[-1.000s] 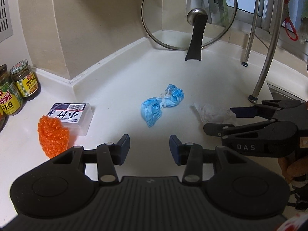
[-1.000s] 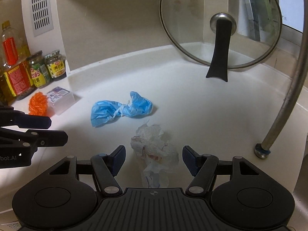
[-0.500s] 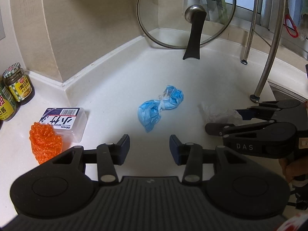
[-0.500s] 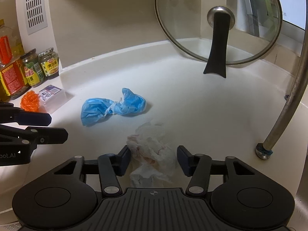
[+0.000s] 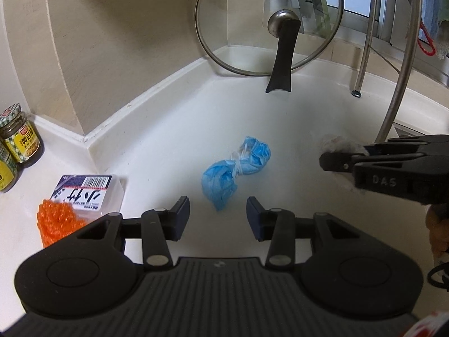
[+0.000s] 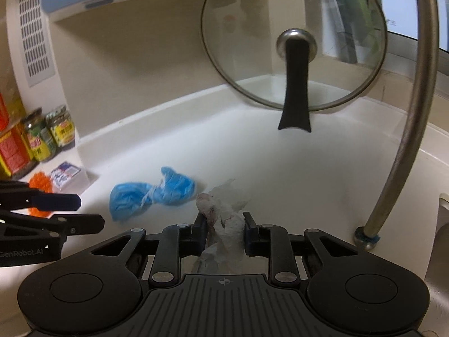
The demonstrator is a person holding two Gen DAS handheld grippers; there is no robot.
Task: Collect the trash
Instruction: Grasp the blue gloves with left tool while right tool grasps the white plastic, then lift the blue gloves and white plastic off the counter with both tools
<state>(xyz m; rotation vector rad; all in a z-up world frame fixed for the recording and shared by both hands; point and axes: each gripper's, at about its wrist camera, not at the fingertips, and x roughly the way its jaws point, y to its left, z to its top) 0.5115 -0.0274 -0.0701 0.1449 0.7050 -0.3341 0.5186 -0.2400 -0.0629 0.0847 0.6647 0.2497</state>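
Observation:
A crumpled blue face mask (image 5: 234,170) lies on the white counter (image 5: 174,151), just ahead of my open, empty left gripper (image 5: 218,214). It also shows in the right wrist view (image 6: 151,195). My right gripper (image 6: 224,231) is shut on a crumpled white tissue (image 6: 226,219) and holds it off the counter. In the left wrist view the right gripper (image 5: 341,156) is at the right with the tissue (image 5: 338,143) showing behind its fingers.
A glass pot lid (image 5: 270,22) leans in the back corner. A plastic box (image 5: 87,193), an orange scrubber (image 5: 57,220) and jars (image 5: 21,137) stand at left. A metal rack leg (image 6: 401,151) and the sink edge (image 6: 442,224) are at right.
My right gripper has closed on the tissue and lifted it off the counter. My left gripper has moved closer to the blue mask and stays open.

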